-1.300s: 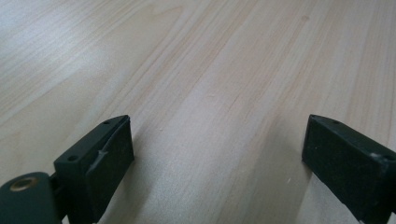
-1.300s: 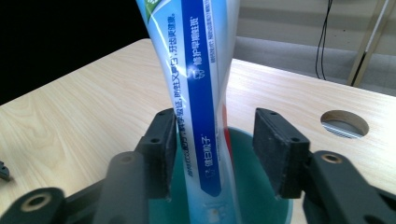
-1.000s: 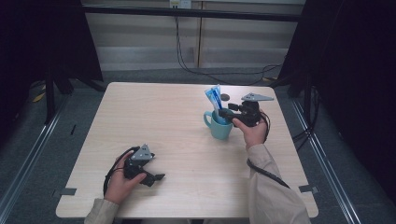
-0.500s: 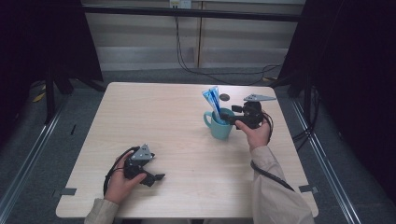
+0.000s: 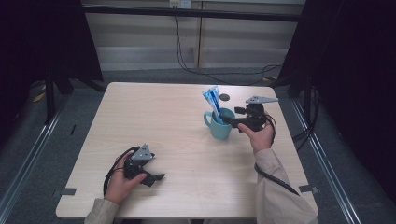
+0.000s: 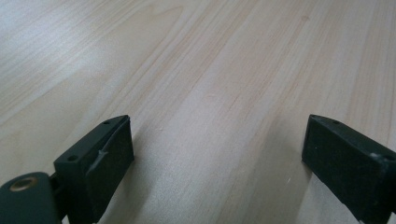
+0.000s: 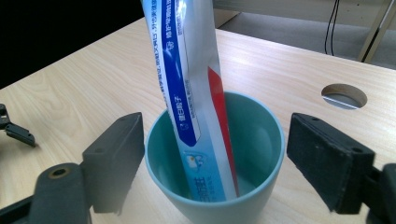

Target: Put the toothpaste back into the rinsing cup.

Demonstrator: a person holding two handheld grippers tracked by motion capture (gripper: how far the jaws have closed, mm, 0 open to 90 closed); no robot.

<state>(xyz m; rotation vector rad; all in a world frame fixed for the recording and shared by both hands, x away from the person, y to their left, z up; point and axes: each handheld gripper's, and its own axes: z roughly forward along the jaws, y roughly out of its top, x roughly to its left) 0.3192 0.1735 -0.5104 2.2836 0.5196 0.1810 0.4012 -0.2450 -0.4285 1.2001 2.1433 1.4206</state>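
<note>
A teal mug (image 5: 219, 124) (image 7: 215, 161) stands right of the table's middle with a blue, white and red toothpaste tube (image 5: 213, 101) (image 7: 191, 88) leaning upright inside it. My right gripper (image 5: 230, 121) (image 7: 215, 163) is open just to the mug's right, its jaws spread to either side of the mug's rim without touching the tube. My left gripper (image 5: 158, 177) (image 6: 215, 163) rests low on the table near the front left, open, with bare wood between its jaws.
The light wooden table (image 5: 154, 121) has a round cable hole (image 5: 224, 97) (image 7: 344, 95) behind the mug. Dark curtains and metal frame legs flank the table, and cables hang at the back wall.
The right gripper has drawn slightly back from the tube and stands open around the mug. The left hand has stayed still.
</note>
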